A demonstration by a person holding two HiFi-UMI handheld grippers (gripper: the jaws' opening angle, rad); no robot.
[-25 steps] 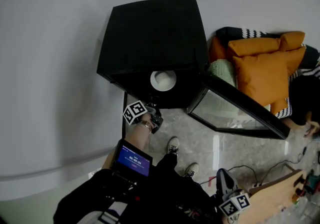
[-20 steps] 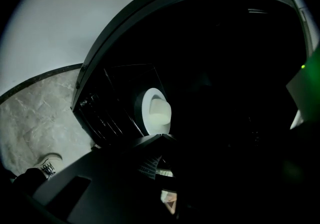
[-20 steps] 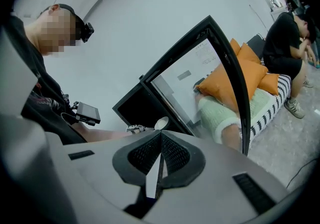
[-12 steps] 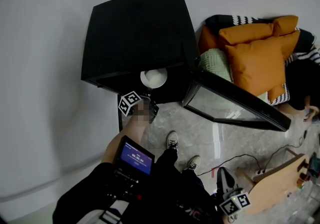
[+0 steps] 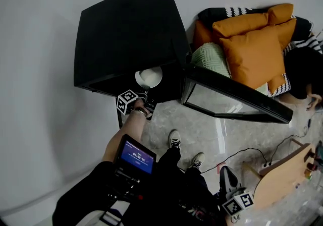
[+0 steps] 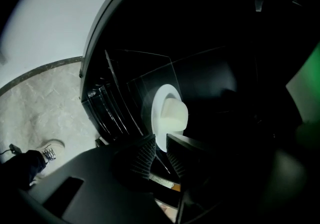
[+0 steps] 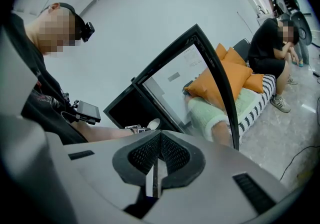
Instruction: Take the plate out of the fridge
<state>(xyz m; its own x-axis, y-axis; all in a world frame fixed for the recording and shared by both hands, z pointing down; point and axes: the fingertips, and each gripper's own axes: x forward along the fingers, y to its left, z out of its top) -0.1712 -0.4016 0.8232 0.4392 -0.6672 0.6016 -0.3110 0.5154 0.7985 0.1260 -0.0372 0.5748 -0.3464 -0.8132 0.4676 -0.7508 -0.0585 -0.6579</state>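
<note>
Since a second ago the left gripper (image 6: 161,144) has closed in on the open front of the fridge (image 5: 126,33), and its jaws have just been parting. They now stand slightly released, with a narrow gap. The plate (image 6: 157,118) sits just past their tips, near the front edge of a clear shelf (image 6: 150,75). It is too dark to say whether its rim is already inside the gap.

The right gripper (image 7: 160,140) hangs low and well apart from the fridge, clenched on nothing.

The plate is round, white and smooth, and carries a rounded white lump (image 6: 174,113). The fridge is a matt black box with a glass-paned door (image 5: 232,96) swung wide. The gripper pads are black and finely ribbed. The floor (image 5: 202,134) is pale, glossy, veined stone.
</note>
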